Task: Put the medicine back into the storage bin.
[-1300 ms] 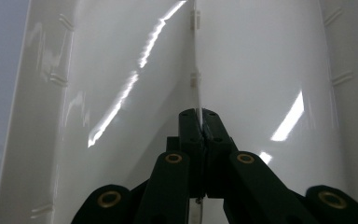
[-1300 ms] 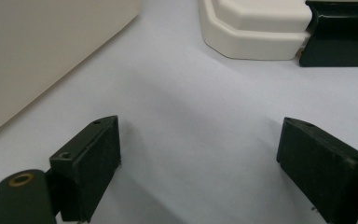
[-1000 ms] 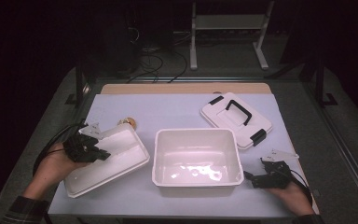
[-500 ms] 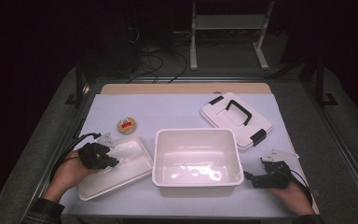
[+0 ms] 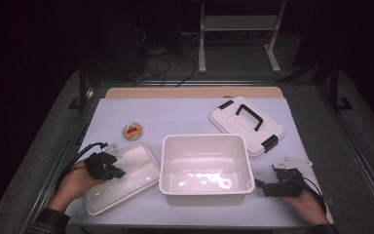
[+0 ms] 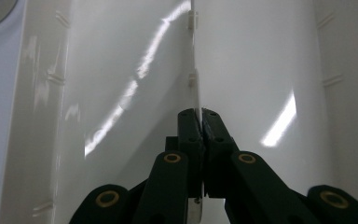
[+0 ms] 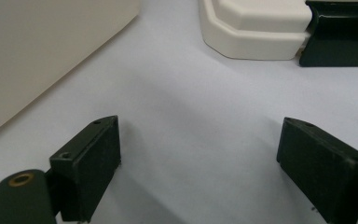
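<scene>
A shallow white tray (image 5: 137, 171) with a middle divider lies at the front left of the table, tilted. My left gripper (image 5: 120, 172) is shut on that divider (image 6: 194, 60), its jaws (image 6: 200, 117) pinching the thin wall from both sides. To the right of the tray stands a deep white bin (image 5: 204, 138), empty. Its white lid (image 5: 246, 124) with black handle and latches lies at the back right. My right gripper (image 5: 259, 185) rests open on the table by the bin's front right corner, with nothing between its jaws (image 7: 200, 158).
A small round tan object (image 5: 132, 130) with a red piece on it sits behind the tray. In the right gripper view the bin wall (image 7: 42, 51) is at the left and the lid (image 7: 254, 28) with a black latch (image 7: 340, 35) lies ahead.
The left gripper has drawn the tray toward the table's front and a little right, uncovering the small round object behind it. The right gripper has stayed put.
</scene>
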`<state>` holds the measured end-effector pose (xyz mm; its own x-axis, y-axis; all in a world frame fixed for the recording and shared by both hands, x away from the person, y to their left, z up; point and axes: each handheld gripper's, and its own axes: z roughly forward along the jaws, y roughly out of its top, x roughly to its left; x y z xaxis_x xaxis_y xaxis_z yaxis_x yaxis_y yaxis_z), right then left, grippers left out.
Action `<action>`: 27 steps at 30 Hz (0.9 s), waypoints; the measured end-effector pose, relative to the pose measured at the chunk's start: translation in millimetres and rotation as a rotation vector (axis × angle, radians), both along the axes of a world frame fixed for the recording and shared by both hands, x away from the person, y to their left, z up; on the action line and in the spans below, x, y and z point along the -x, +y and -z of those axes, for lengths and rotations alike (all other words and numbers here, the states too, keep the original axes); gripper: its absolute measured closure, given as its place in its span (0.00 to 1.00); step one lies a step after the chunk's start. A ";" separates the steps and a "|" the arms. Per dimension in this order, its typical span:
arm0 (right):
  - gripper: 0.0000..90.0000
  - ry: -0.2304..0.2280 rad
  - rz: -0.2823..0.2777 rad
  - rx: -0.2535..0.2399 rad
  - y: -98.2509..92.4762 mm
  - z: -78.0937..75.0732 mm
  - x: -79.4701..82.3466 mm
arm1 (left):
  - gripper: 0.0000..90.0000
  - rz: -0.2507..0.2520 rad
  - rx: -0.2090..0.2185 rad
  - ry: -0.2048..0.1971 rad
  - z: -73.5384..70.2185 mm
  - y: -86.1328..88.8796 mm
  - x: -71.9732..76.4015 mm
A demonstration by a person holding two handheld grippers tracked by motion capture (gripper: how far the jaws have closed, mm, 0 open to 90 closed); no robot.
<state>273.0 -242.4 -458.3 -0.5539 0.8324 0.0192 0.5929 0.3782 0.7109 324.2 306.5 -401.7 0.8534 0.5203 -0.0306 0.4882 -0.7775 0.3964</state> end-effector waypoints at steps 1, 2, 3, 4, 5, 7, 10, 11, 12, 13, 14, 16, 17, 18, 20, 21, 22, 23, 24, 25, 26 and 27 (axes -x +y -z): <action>0.14 0.000 0.000 0.000 0.0 0.0 0.0 | 0.96 0.000 0.000 0.000 0.0 0.0 0.0; 0.14 0.000 0.000 0.000 0.0 0.0 0.0 | 0.96 -0.001 0.004 0.003 0.3 0.5 0.3; 0.14 0.000 0.000 0.000 0.0 0.0 0.0 | 0.94 -0.006 0.005 0.004 -0.2 0.6 0.9; 0.14 0.000 0.000 0.000 0.0 0.0 0.0 | 0.93 -0.006 0.005 0.004 -0.2 0.6 0.9; 0.14 0.000 0.000 0.000 0.0 0.0 0.0 | 0.92 -0.006 0.007 0.005 -1.3 1.1 0.9; 0.14 0.000 0.000 0.000 0.0 0.0 0.0 | 0.90 -0.014 0.008 0.006 -4.6 1.5 1.2; 0.14 0.000 0.000 0.000 0.0 0.0 0.0 | 0.83 -0.021 0.015 0.005 -10.5 2.3 0.3; 0.14 0.000 0.000 0.000 0.0 0.0 0.0 | 0.80 -0.026 0.013 0.001 -13.5 2.6 -0.4; 0.14 0.000 0.000 0.000 0.0 0.0 0.0 | 0.78 -0.030 0.017 -0.006 -16.1 3.2 -1.6; 0.14 0.000 0.000 0.000 0.0 0.0 0.0 | 0.76 -0.030 0.017 -0.006 -16.1 3.2 -1.6; 0.14 0.000 0.000 0.000 0.0 0.0 0.0 | 0.76 -0.037 0.020 -0.009 -19.4 4.0 -3.3; 0.14 0.000 0.000 0.000 0.0 0.0 0.0 | 0.69 -0.050 0.015 -0.022 -26.3 5.8 -7.0; 0.14 0.000 0.000 0.000 0.0 0.0 0.0 | 0.67 -0.057 0.023 -0.023 -28.8 6.6 -8.6; 0.14 0.000 0.000 0.000 0.0 0.0 0.0 | 0.63 -0.063 0.026 -0.024 -31.4 7.3 -10.5; 0.14 0.000 0.000 0.000 0.0 0.0 0.0 | 0.58 -0.075 0.026 -0.032 -35.7 7.6 -13.9; 0.14 0.000 0.000 0.000 0.0 0.0 0.0 | 0.55 -0.078 0.030 -0.035 -37.5 7.9 -16.0; 0.14 0.000 0.000 0.000 0.0 0.0 0.0 | 0.53 -0.085 0.032 -0.036 -39.7 7.7 -18.8; 0.14 0.000 0.000 0.000 0.0 0.0 0.0 | 0.51 -0.087 0.028 -0.040 -41.3 7.4 -21.2; 0.14 0.000 0.000 0.000 0.0 0.0 0.0 | 0.49 -0.088 0.026 -0.044 -42.8 7.0 -23.8; 0.14 0.000 0.000 0.000 0.0 0.0 0.0 | 0.48 -0.088 0.026 -0.044 -42.8 7.0 -23.8; 0.14 0.000 0.000 0.000 0.0 0.0 0.0 | 0.46 -0.093 0.028 -0.047 -45.6 6.4 -28.3; 0.14 0.000 0.000 0.000 0.0 0.0 0.0 | 0.45 -0.095 0.033 -0.047 -47.0 5.9 -31.1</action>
<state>273.0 -242.3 -458.3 -0.5538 0.8324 0.0192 0.5930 0.3781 0.7109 355.3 312.4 -354.8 0.8012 0.5984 -0.0102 0.5396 -0.7149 0.4448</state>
